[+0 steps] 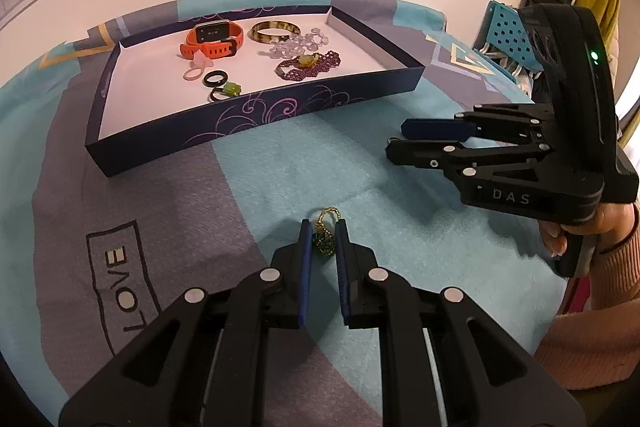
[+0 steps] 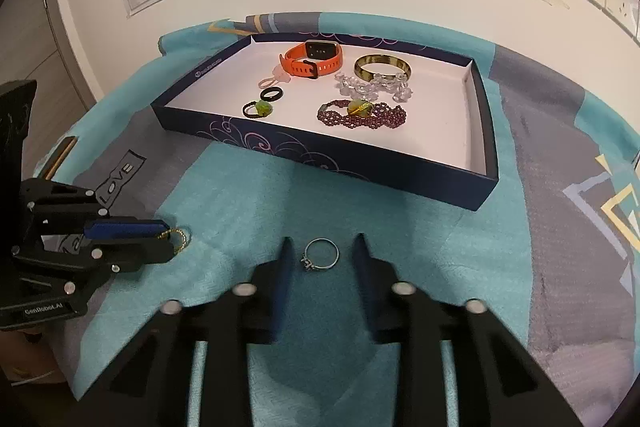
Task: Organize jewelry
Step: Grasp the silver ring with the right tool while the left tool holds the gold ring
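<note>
Most pieces had been laid in the tray: an orange watch, a gold bangle, a clear bead strand, a purple bead bracelet and three rings. Two pieces were left on the cloth-covered surface. The green pendant lay between the parted fingers of the left tool; the silver ring lay between those of the right tool, likewise released. The task was judged nearly complete.
</note>
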Tool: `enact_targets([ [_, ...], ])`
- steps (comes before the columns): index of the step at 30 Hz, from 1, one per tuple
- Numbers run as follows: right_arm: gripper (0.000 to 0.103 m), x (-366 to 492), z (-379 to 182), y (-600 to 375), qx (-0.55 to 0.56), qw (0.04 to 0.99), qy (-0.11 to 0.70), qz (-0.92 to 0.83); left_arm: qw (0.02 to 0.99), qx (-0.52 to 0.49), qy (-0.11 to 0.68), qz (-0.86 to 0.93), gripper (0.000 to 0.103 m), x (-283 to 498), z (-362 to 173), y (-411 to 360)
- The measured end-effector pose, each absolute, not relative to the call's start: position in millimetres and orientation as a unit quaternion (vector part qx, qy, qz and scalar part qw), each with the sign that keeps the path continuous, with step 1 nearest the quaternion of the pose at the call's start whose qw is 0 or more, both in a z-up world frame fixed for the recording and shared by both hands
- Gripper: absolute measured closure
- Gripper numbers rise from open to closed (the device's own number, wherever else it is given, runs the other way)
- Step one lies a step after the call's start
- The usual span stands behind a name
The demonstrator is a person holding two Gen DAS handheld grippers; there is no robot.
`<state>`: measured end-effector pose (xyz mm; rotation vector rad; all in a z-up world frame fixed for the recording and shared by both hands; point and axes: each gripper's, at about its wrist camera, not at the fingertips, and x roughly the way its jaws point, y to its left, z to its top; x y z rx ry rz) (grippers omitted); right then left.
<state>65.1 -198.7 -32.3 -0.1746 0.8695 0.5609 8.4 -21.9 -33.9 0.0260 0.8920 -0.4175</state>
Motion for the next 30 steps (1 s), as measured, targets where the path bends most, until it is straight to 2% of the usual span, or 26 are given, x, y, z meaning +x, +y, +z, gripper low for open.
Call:
enact_targets([
  [30,0.086,56.6,-9.2,-204.8,-0.039,0.878,0.384,0.284,0.895,-0.017,0.403,-0.191,0.091,16.6,-13.3,-10.0],
])
